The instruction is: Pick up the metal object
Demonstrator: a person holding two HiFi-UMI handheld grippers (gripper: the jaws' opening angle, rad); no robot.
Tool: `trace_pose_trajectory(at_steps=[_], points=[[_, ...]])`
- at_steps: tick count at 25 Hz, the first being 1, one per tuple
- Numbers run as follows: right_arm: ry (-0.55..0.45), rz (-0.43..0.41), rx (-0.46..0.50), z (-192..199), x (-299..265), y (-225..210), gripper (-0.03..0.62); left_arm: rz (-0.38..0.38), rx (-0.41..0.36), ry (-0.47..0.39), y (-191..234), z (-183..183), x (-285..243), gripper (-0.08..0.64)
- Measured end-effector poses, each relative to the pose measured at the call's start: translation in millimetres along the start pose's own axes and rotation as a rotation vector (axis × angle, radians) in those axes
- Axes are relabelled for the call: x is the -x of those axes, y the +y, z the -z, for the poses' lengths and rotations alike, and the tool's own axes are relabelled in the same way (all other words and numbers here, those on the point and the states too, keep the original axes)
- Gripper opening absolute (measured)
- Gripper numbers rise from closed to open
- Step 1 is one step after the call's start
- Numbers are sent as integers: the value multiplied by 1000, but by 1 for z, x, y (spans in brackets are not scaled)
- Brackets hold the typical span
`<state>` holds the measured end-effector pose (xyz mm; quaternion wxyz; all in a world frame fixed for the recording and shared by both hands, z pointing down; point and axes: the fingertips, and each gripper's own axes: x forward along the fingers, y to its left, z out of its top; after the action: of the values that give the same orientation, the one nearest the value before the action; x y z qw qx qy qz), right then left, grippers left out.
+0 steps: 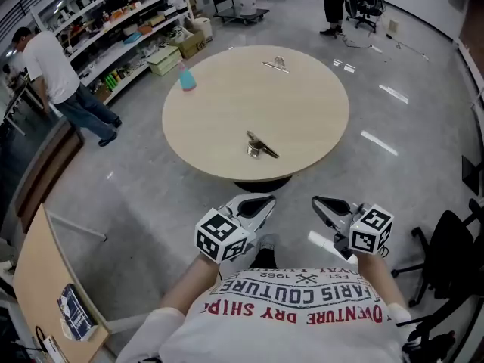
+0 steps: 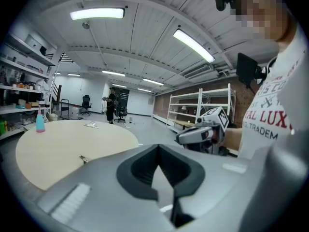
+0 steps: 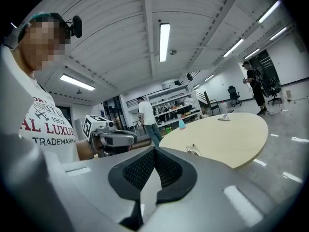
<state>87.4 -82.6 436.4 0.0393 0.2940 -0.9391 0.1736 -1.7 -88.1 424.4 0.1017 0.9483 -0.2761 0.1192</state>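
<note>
A shiny metal clip (image 1: 261, 146) lies on the round beige table (image 1: 219, 119), near its front edge; it also shows small as the clip (image 2: 83, 158) and the clip (image 3: 193, 150). A second metal clip (image 1: 276, 64) rests at the table's far side. Both grippers hang close to the person's body over the floor, well short of the table. My left gripper (image 1: 255, 206) is shut with nothing in it, and its jaws meet in the left gripper view (image 2: 159, 178). My right gripper (image 1: 330, 206) looks shut and empty too (image 3: 149, 178).
A blue bottle with a pink base (image 1: 186, 78) stands at the table's left rim. Shelving (image 1: 113, 21) and a person (image 1: 53, 74) are at the far left, another person (image 1: 333, 2) at the back. A black chair (image 1: 454, 255) is at my right, a wooden desk (image 1: 45, 293) at my left.
</note>
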Motion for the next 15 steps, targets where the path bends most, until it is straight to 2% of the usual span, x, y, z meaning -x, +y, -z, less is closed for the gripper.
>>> trace_pose_trajectory(at_steps=[8, 12, 15], points=[[32, -23, -36, -27, -78, -77, 0, -58, 58, 32, 104, -2, -42, 3], [62, -42, -46, -26, -110, -97, 0, -72, 78, 44, 139, 5, -51, 3], [68, -36, -72, -25, -120, -110, 0, -110, 67, 31, 160, 4, -56, 3]])
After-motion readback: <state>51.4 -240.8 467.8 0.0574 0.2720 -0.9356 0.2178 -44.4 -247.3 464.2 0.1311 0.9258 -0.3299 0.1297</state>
